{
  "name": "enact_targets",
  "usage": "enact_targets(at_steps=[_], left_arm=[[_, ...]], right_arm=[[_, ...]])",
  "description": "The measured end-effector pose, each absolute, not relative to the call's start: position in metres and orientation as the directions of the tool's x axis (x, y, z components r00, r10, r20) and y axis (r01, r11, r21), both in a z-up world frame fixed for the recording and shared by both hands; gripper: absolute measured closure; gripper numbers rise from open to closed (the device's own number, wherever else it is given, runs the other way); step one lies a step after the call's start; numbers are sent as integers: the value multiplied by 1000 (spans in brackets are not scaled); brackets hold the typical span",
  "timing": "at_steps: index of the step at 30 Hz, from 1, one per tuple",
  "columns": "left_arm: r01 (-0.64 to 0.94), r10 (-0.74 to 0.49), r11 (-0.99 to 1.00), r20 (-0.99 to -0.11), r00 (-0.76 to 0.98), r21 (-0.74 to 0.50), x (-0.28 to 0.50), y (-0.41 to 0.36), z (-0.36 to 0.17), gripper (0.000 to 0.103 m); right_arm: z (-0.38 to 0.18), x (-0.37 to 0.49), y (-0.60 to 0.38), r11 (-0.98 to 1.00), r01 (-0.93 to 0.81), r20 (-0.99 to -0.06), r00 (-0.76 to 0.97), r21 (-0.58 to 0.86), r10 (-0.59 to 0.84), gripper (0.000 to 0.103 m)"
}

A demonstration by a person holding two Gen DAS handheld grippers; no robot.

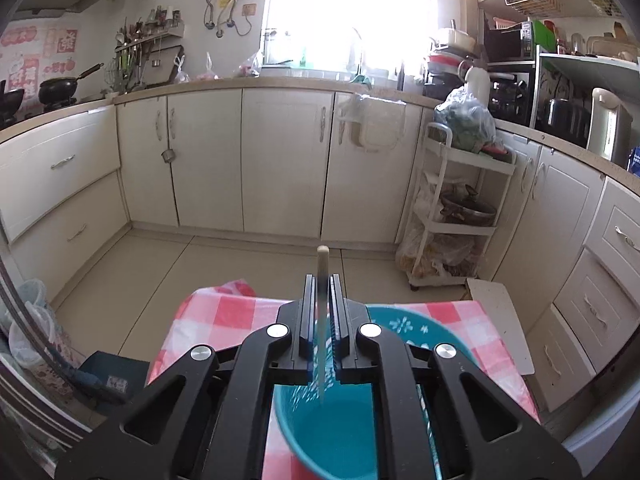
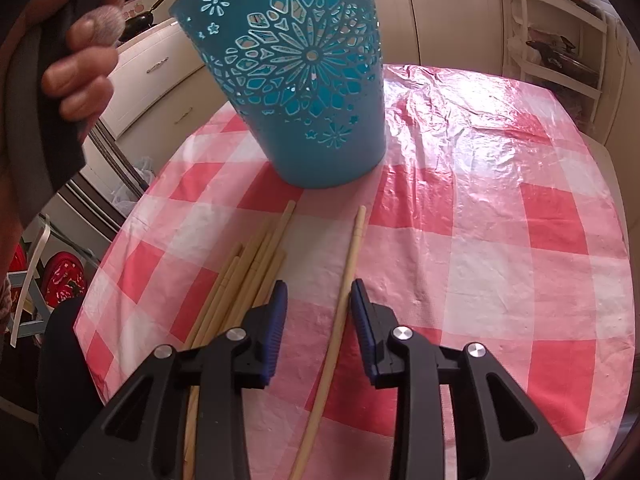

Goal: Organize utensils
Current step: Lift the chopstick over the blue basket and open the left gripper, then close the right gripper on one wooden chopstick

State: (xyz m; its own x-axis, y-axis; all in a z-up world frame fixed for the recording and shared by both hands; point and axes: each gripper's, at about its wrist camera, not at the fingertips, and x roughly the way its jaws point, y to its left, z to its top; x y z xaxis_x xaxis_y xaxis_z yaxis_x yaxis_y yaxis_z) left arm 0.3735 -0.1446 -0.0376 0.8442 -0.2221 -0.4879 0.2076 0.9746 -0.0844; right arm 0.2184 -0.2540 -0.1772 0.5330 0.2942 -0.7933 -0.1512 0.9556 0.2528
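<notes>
My left gripper [image 1: 322, 280] is shut on a single pale chopstick [image 1: 322, 258] and holds it upright above the open mouth of the blue cut-out holder [image 1: 320, 432]. In the right wrist view the blue holder [image 2: 304, 80] stands on the pink checked tablecloth [image 2: 480, 240]. My right gripper [image 2: 318, 292] is open and low over the cloth, its jaws on either side of one loose chopstick [image 2: 346, 280]. A bundle of several chopsticks [image 2: 248, 276] lies just left of it.
The small table ends close on all sides, with kitchen cabinets [image 1: 248, 160] beyond and a white rolling rack [image 1: 452, 208] at the right. The hand on the left gripper's handle [image 2: 84, 64] shows at upper left in the right wrist view.
</notes>
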Motion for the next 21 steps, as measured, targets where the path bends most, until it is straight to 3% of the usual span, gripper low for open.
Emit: enact_targets(at_steps=[1, 3, 9, 21], left_arm=[[192, -210, 977, -499, 841, -87, 365, -137, -40, 89], [149, -177, 984, -510, 842, -97, 350, -121, -40, 62], [62, -134, 986, -528, 839, -152, 289, -61, -45, 32], [21, -119, 987, -640, 759, -158, 216, -4, -109, 26]], right_arm=[[-177, 218, -255, 956, -148, -793, 534, 253, 293, 70], [-177, 216, -258, 957, -134, -791, 541, 255, 287, 70], [-177, 215, -264, 968, -103, -784, 570, 229, 246, 70], [-178, 216, -260, 991, -80, -791, 598, 104, 131, 91]])
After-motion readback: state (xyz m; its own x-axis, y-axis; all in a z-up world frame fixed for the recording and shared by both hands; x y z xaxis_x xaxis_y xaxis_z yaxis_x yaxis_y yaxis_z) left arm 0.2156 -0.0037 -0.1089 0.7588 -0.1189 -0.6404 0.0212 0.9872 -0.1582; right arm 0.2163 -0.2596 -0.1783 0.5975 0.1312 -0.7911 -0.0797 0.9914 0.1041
